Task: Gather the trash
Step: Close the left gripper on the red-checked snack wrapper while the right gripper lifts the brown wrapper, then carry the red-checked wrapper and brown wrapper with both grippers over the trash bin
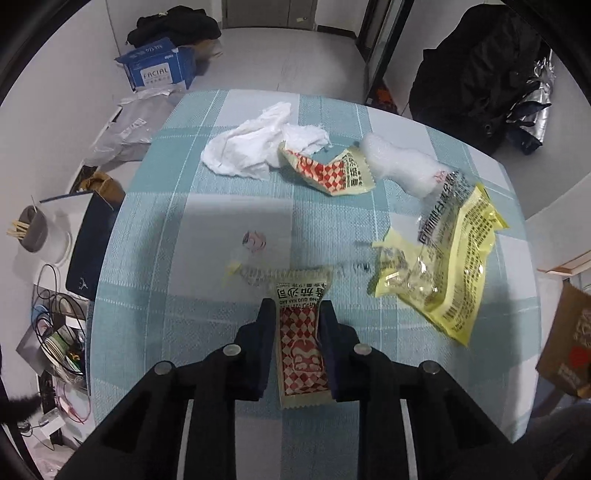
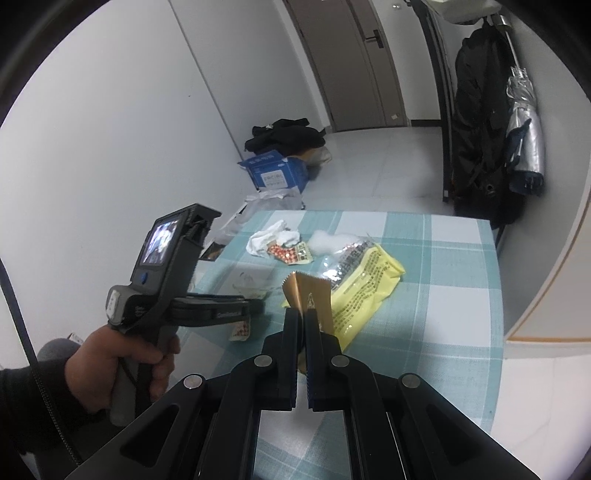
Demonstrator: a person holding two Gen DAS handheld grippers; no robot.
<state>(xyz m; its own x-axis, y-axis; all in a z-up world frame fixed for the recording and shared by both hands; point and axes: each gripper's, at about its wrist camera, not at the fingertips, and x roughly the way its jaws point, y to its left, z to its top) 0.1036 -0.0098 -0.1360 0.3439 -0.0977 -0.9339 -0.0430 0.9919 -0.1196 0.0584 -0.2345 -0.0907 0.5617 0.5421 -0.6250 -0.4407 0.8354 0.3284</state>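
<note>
My left gripper [image 1: 297,310] has its jaws around a red-and-white checkered sauce packet [image 1: 301,339] lying on the blue checked tablecloth [image 1: 155,325]; the pads touch its sides. My right gripper [image 2: 303,317] is shut on a gold-brown wrapper [image 2: 306,291], held above the table. On the table lie a crumpled white tissue [image 1: 251,147], a second checkered packet [image 1: 328,171], a white plastic wad [image 1: 399,164], a large yellow bag [image 1: 447,266] and a clear wrapper [image 1: 255,240]. The left gripper also shows in the right wrist view [image 2: 255,306], low over the table.
A brown paper bag [image 1: 569,343] stands past the table's right edge. On the floor behind are a blue box [image 1: 159,66] and dark clothes [image 1: 173,26]. A black coat [image 1: 476,74] hangs at the right. Cables and clutter [image 1: 55,332] lie to the left.
</note>
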